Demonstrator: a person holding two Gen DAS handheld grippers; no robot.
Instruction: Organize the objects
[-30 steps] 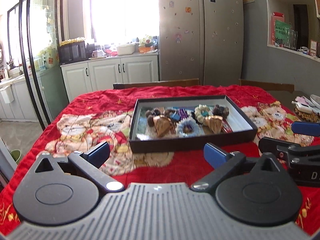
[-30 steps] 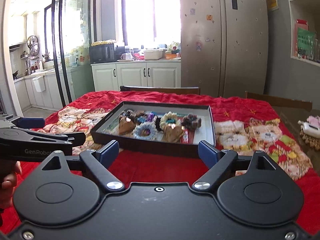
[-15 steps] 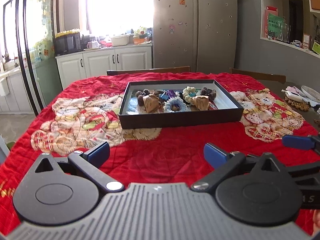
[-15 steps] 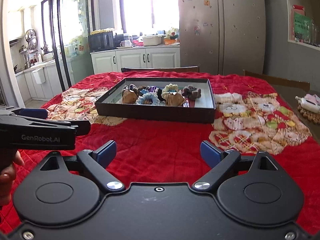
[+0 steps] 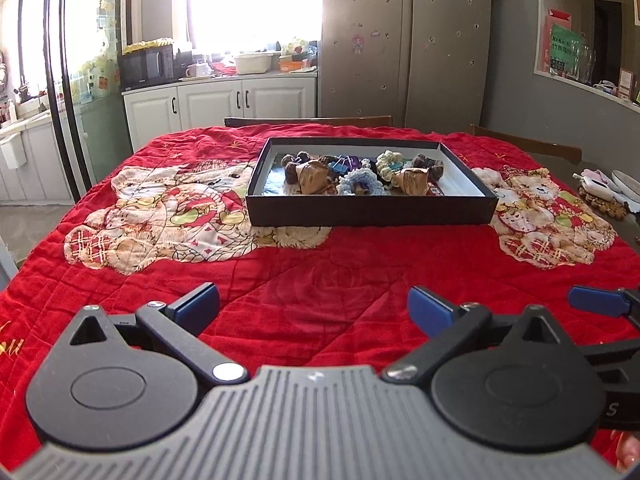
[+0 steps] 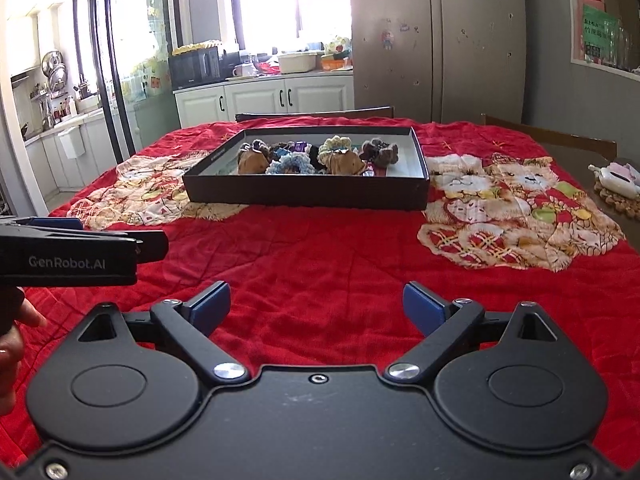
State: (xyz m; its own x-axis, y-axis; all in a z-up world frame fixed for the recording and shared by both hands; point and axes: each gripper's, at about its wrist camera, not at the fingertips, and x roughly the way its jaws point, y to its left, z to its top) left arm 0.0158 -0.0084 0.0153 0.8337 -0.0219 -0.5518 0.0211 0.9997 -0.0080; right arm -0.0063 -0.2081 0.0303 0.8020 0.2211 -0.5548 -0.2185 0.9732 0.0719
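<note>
The left tool [image 5: 313, 307] stands with its blue pads wide apart, nothing between them and nothing touched; below the gap lies only the red quilted cloth [image 5: 320, 280] that covers the bench. The right tool [image 6: 316, 306] is spread just as wide. Its jaws have just been opening, with nothing between them, and it holds nothing above the same cloth near the bench's near edge.

In the right wrist view the left tool's side shows at the left edge, and its black body reads "GenRobot.AI" [image 6: 67, 263]. A person's fingers [image 6: 12, 340] show just below it.

The task's things, crocheted hair ties and small brown pouches [image 5: 362, 174], lie heaped in a shallow black box [image 5: 368, 210] that sits on the cloth toward the bench's far edge, about midway across, well apart from both tools. Teddy-bear patches [image 5: 168, 216] lie on the cloth beside the box. A green sign on the far shelf carries writing too small to read.
</note>
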